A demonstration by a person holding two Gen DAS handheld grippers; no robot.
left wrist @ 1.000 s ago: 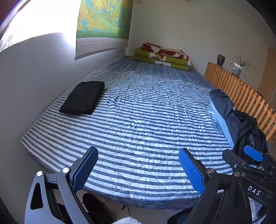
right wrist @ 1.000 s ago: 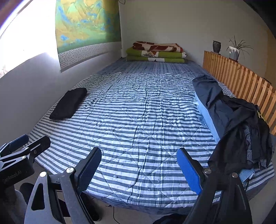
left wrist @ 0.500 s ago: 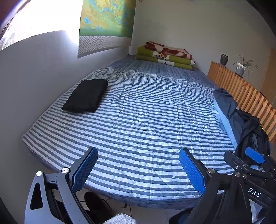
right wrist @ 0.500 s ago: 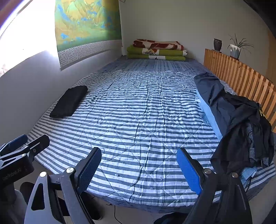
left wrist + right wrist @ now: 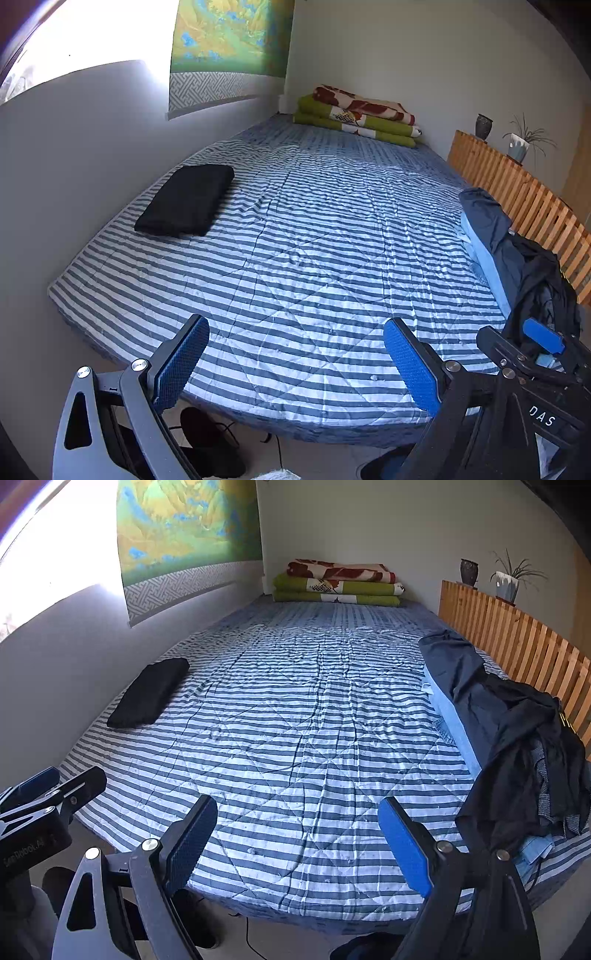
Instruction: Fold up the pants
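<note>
Left tool (image 5: 295,354) spread wide, nothing between pads, hovering over foot edge of bed (image 5: 314,258). Right tool (image 5: 297,834) likewise spread, empty, just beside left one. Folded black pants (image 5: 186,199) lie flat on bed near wall-side edge. Heap of dark clothes (image 5: 517,731) on bed's opposite side, along wooden slat rail (image 5: 517,642).

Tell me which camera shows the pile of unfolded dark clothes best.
The right wrist view: the pile of dark clothes lies unobstructed along the bed's right edge. In the left wrist view the pile sits at the frame edge, its near end hidden behind the right gripper.
</note>
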